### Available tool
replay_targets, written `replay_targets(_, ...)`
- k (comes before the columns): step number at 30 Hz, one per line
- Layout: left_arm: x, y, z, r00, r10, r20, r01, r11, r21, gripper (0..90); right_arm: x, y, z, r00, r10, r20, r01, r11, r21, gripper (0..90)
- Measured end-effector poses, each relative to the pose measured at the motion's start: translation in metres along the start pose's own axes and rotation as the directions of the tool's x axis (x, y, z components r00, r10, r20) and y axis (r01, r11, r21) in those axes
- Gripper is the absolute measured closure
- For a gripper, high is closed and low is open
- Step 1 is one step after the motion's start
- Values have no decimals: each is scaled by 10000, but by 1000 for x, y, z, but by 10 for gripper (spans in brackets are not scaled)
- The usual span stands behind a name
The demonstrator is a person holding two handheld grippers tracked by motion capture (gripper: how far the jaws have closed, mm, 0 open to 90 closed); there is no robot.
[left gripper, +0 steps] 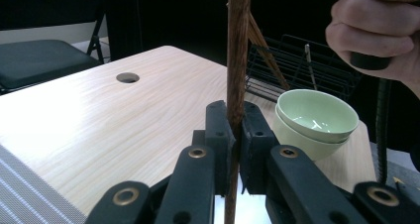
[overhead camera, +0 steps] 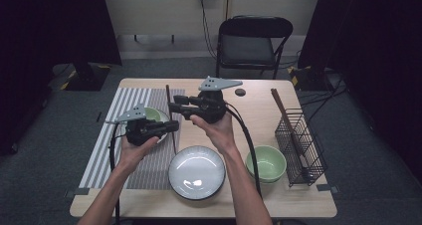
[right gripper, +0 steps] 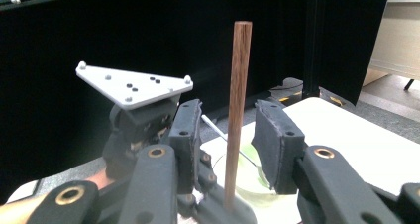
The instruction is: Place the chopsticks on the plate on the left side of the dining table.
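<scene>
A dark wooden chopstick [overhead camera: 168, 93] stands roughly upright over the striped mat [overhead camera: 114, 135]. My left gripper [overhead camera: 173, 127] points right and is shut on its lower part. In the left gripper view the two pads clamp the chopstick [left gripper: 237, 45] at my left gripper [left gripper: 236, 132]. My right gripper [overhead camera: 172, 107] points left, just above the left one. In the right gripper view its jaws stand apart around the chopstick [right gripper: 237, 95], and my right gripper [right gripper: 230, 127] has neither pad touching the wood. The left gripper's grey plate [right gripper: 133, 85] shows just beyond.
A green bowl [overhead camera: 154, 114] sits on the mat behind the left gripper. A dark-rimmed plate [overhead camera: 196, 172] lies at the table's front, with stacked green bowls [overhead camera: 266, 163] to its right. A wire basket [overhead camera: 301, 145] holding chopsticks [overhead camera: 281, 108] stands at the right edge. A folding chair [overhead camera: 251, 41] is behind the table.
</scene>
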State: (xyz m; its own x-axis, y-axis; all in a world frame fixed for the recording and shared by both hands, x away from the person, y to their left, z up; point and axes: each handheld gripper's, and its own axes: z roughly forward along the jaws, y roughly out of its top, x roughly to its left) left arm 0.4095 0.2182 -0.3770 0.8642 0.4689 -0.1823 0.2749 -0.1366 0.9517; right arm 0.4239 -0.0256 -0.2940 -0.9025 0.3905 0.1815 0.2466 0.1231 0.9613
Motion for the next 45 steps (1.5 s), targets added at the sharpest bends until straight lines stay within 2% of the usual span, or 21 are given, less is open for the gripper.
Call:
replay_targets(5,1,2,-5,10000,56,-77,-55,9999,121,847,-1,-12,-8,9998,-16,174,12,9998,213,555)
replay_targets(7,3,3,-8,10000,-83,-51,83,10000,28,847,-3,-21,-13,9997,145,171,-144,9999,-20,554)
replay_targets(9,5,4,-11,9997,25,-232,-24,10000,69,847,-4,-30,-16,9997,158,160,-158,9999,-43,550)
replay_targets(16,4,9,-21,9994,1,-334,-8,9998,-185,847,-4,-56,-19,9994,283,212,-291,9989,378,573)
replay_targets(19,3,11,-23,9992,149,-364,-154,9998,-125,847,-3,-63,-13,9996,203,174,-215,9974,682,576)
replay_targets(22,2,12,-23,9994,5,-350,-13,9997,-223,847,-1,-68,-9,9998,186,62,-190,9972,726,581)
replay_targets(23,3,12,-24,9992,-147,-361,137,9995,-298,847,0,-73,-3,9999,145,9,-145,9957,920,588)
replay_targets(26,3,12,-25,9991,-48,-430,37,9997,-248,847,1,-83,8,9997,217,-125,-199,9913,1305,589)
replay_targets(29,3,12,-26,9991,-56,-418,45,9997,-246,847,2,-90,18,9992,297,-270,-254,9888,1468,601)
replay_targets(34,-1,12,-23,9993,-40,-370,32,9997,-222,847,3,-99,34,9984,318,-467,-238,9863,1634,617)
replay_targets(37,-3,12,-21,9993,88,-363,-92,9999,-120,847,3,-101,39,9981,323,-521,-240,9879,1532,656)
replay_targets(41,-5,12,-19,9995,51,-298,-54,9999,-100,847,5,-100,45,9975,232,-671,-138,9904,1377,714)
replay_targets(45,-7,12,-16,9998,21,-191,-22,10000,-25,847,4,-102,50,9977,195,-642,-100,9894,1448,779)
